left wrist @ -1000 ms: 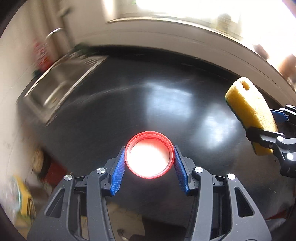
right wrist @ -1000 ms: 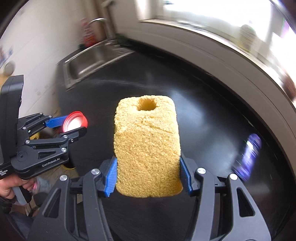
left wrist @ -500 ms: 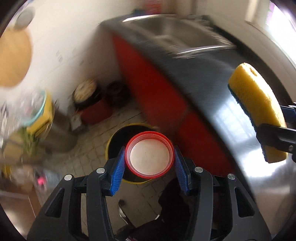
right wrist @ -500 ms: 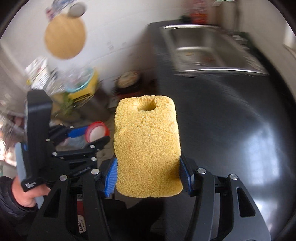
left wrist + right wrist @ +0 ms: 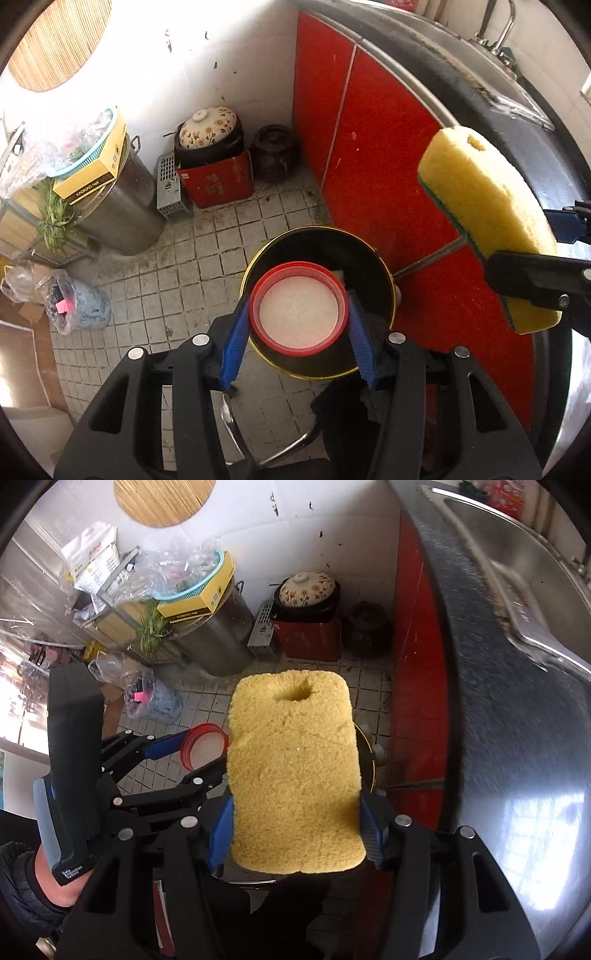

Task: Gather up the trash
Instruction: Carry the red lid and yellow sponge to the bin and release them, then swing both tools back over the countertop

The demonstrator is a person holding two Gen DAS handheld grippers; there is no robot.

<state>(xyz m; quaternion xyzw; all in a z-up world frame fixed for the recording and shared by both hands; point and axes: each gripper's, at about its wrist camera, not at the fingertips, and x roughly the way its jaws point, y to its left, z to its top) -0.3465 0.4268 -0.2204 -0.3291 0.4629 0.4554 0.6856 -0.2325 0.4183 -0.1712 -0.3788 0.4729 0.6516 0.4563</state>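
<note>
My left gripper [image 5: 299, 325] is shut on a red plastic lid [image 5: 298, 308] with a white inside, which also shows in the right wrist view as the red lid [image 5: 205, 746]. It hangs directly over a round black bin with a yellow rim [image 5: 369, 254] on the tiled floor. My right gripper [image 5: 295, 823] is shut on a yellow sponge [image 5: 293, 771] with a hole near its far end. The sponge [image 5: 487, 225] has a green underside and hangs to the right of the bin, in front of the red cabinet. The sponge hides nearly all of the bin [image 5: 367, 760] from the right wrist camera.
A red cabinet front [image 5: 373, 147] under a dark counter [image 5: 517, 716] with a steel sink [image 5: 517, 554] rises on the right. Against the white wall stand a steel pot [image 5: 122, 210], a red box [image 5: 218, 181] bearing a flowered pot, a dark jar [image 5: 275, 151] and a blue bag [image 5: 79, 306].
Both grippers have swung off the dark counter, tipped downward and rolled, and now look at the floor beside the cabinet. The lid has come over the bin's mouth. Both grips are unchanged.
</note>
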